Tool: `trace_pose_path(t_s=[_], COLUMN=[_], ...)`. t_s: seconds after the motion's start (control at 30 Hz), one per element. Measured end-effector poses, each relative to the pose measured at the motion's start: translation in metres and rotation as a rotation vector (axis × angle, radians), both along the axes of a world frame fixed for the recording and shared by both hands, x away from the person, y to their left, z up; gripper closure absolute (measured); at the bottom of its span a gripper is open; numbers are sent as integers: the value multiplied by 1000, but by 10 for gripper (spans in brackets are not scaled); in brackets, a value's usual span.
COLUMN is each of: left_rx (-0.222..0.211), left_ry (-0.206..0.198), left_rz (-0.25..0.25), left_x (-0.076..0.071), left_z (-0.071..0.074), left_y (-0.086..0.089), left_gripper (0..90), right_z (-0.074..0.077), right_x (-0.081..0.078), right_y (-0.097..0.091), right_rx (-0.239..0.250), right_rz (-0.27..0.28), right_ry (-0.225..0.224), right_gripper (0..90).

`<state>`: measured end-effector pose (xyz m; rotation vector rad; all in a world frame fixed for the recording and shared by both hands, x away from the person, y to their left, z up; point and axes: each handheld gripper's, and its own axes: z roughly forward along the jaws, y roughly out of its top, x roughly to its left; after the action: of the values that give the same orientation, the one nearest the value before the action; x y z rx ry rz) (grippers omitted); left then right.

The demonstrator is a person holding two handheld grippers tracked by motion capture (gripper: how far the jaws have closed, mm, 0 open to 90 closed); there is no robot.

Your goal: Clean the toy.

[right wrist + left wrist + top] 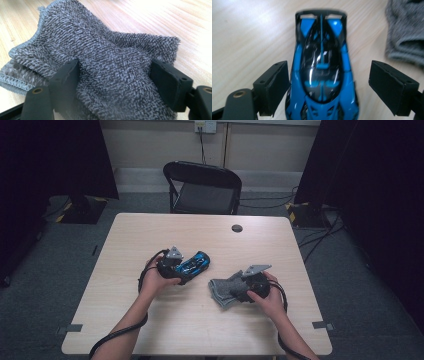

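A blue and black toy car lies on the wooden table left of centre. My left gripper is at its near end, open, its jaws on either side of the car; the right pad stands clear of the body, the left pad is close against it. A grey terry cloth lies crumpled to the right of the car. My right gripper is shut on a raised fold of this cloth, both pads pressing into the pile.
A black folding chair stands behind the table's far edge. A round cable hole sits near that edge. Part of the cloth lies close to the car's far right side. Dark stands flank the table.
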<state>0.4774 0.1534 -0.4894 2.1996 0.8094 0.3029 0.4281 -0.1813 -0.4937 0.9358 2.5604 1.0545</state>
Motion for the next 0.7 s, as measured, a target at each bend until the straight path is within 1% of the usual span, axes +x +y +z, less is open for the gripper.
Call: trace_pose_path(t_s=[0.03, 0.07, 0.1, 0.13, 0.17, 0.2, 0.23, 0.33, 0.37, 0.4, 0.43, 0.5, 0.57, 0.6, 0.7], left_rx=[-4, 8, 1, 5, 14, 14, 11, 4, -4, 2, 1, 1, 2, -5, -4], left_ry=[5, -3, 10, 10, 1, 2, -7, -8, -12, -24, -25, -25, -26, -20, -21], left_rz=[7, 12, 13, 9, 3, 2, -4, 1, -14, -27, -21, -22, -20, -18, -16], left_x=[0, 1, 1, 1, 1, 1, 1, 1, 0, -1, -1, -2, -2, -2, -3], left_z=[-4, -7, -9, -11, -13, -15, -16, -17, -16, -16, -16, -16, -16, -16, -16], left_y=[2, 3, 3, 3, 4, 3, 3, 3, 3, 3, 3, 3, 3, 3, 3], left_gripper=[166, 166, 150, 162, 165, 158, 157, 155, 165, 218, 236, 237, 238, 238, 239], right_z=[0, -1, -2, -2, -2, -3, -2, 0, 0, 1, 1, 2, 3, 3, 2], right_x=[-1, -1, -2, -2, -3, -4, -5, -7, -7, -7, -8, -10, -12, -13, -15], right_y=[0, -1, -1, -1, -1, 0, 1, 3, 4, 5, 6, 7, 8, 8, 9], right_rx=[3, 7, 13, 14, 11, 5, 1, -19, -24, -29, -32, -38, -38, -38, -38], right_rz=[0, -4, -6, -7, -8, -8, -18, -46, -55, -62, -68, -91, -115, -127, -134], right_ry=[-3, -6, -12, -14, -18, -25, -21, -10, -6, -4, 1, 3, 4, 4, -9], right_gripper=[242, 242, 242, 242, 242, 244, 248, 263, 267, 272, 284, 324, 385, 400, 399])
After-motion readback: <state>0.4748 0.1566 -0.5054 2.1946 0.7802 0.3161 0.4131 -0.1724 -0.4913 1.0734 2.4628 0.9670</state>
